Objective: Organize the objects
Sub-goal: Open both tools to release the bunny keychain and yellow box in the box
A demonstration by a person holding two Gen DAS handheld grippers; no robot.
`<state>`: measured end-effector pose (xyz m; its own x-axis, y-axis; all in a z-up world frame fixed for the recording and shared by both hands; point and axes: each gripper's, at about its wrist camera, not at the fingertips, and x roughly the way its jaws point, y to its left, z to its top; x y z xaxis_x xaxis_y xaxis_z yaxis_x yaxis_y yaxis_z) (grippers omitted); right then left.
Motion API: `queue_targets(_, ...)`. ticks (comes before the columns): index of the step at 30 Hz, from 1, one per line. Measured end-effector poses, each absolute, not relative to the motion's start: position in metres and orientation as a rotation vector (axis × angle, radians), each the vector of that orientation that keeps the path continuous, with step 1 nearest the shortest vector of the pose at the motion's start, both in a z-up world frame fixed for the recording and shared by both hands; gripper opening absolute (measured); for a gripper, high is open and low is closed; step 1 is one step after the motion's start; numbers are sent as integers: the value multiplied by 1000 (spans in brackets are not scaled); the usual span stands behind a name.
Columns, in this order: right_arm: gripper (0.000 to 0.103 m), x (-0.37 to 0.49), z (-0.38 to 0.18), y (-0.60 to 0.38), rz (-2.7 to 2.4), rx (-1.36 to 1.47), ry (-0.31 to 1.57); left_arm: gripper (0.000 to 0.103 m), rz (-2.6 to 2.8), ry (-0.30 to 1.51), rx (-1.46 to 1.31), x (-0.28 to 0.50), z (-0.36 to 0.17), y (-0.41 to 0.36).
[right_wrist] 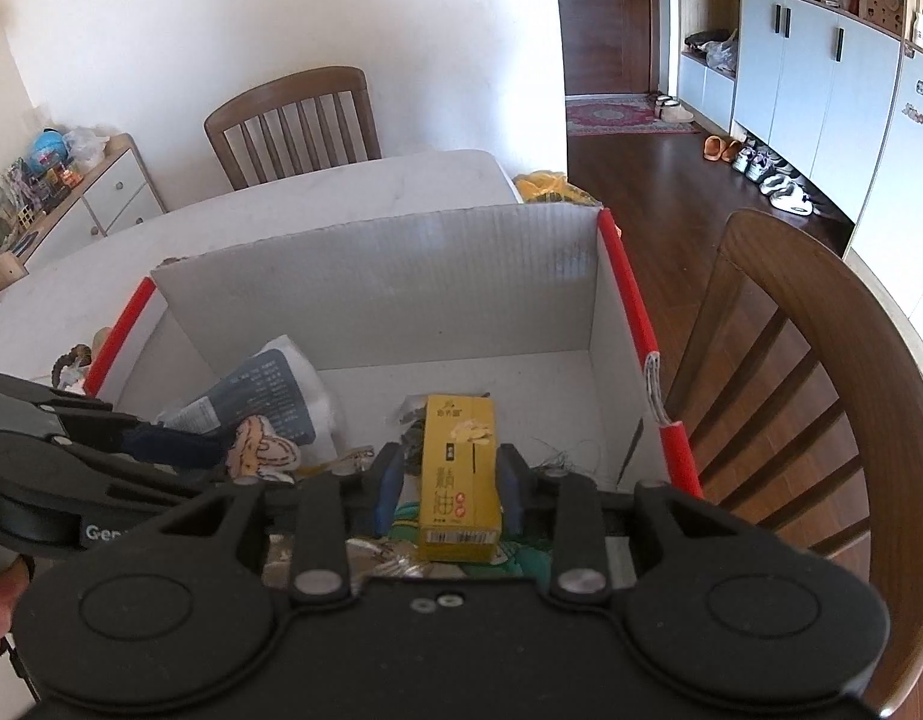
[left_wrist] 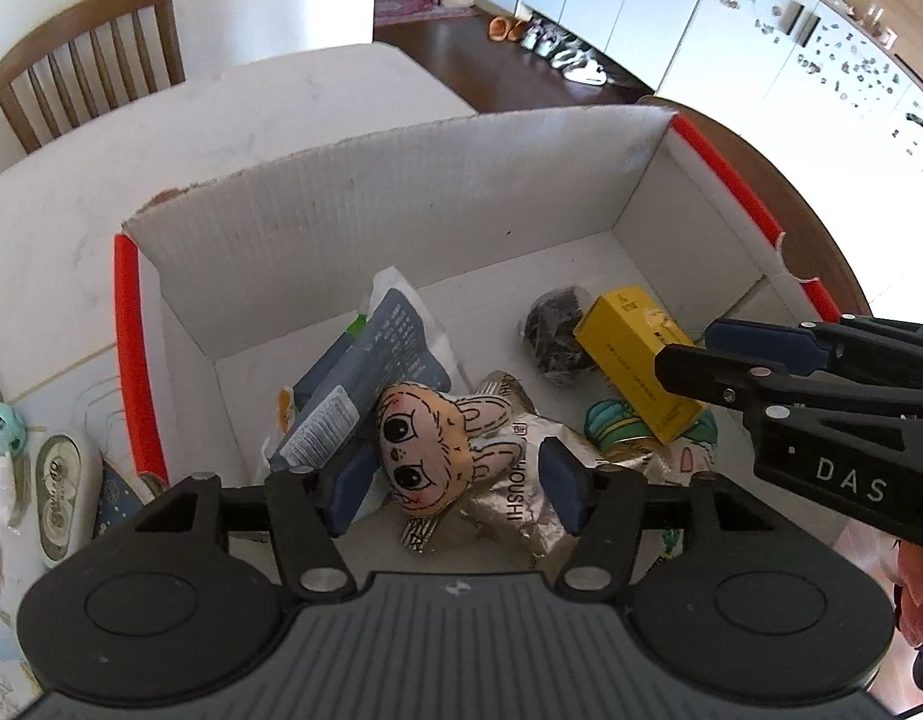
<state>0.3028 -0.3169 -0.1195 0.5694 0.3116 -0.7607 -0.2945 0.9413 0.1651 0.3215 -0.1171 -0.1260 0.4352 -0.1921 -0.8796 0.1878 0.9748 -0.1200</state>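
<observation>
A white cardboard box [left_wrist: 401, 222] with red edges stands on the table and holds several items. My left gripper [left_wrist: 455, 492] is open above a flat rabbit-face plush [left_wrist: 425, 438] that lies on a silver foil packet [left_wrist: 521, 480]. My right gripper [right_wrist: 446, 492] is open, its pads on either side of a yellow carton [right_wrist: 458, 480], with small gaps. The carton [left_wrist: 635, 360] lies in the box's right half beside a dark bundle [left_wrist: 554, 330]. A blue-grey pouch [left_wrist: 365, 372] leans at the left.
The box sits on a white table [left_wrist: 221, 120]. Outside its left wall lie a small oval case [left_wrist: 59, 480] and a teal item [left_wrist: 5, 426]. Wooden chairs stand at the far side [right_wrist: 293, 120] and at the right [right_wrist: 821, 390].
</observation>
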Motion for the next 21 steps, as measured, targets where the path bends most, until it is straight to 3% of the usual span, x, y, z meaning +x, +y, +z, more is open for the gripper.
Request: queue_targets(21, 52, 257, -75, -314, 373, 62, 803, 65, -250, 883, -33, 272, -62, -82)
